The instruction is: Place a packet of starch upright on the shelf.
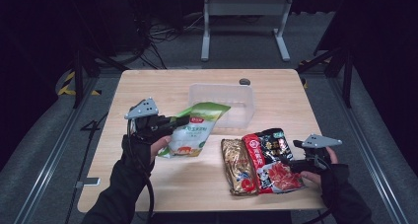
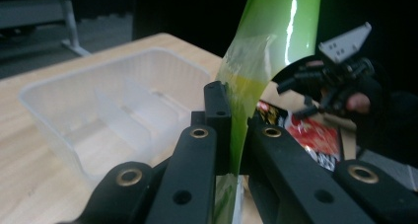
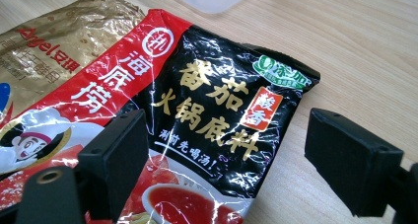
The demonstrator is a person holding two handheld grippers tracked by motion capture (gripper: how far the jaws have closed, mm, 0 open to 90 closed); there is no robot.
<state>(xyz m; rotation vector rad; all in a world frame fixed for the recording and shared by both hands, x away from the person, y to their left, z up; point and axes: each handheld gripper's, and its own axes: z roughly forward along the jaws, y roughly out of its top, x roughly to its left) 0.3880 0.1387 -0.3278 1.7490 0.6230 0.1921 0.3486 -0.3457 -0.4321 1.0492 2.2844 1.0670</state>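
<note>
Left gripper (image 2: 231, 150) nearest lens: jaws clamped on edge of green pouch (image 1: 193, 130), pouch lifted off table (image 1: 148, 86), hanging just in front of clear tray (image 1: 224, 101). Right gripper (image 1: 291, 166) beside tray's near-right, jaws spread wide over red-black sauce packet (image 3: 212, 120), gripping nothing. Gold packet (image 1: 237, 166) lay touching sauce packet. Judgement: carry pouch over tray rim, keep pinch firm on thin film, lower flat into compartment before release; divider might snag it.
</note>
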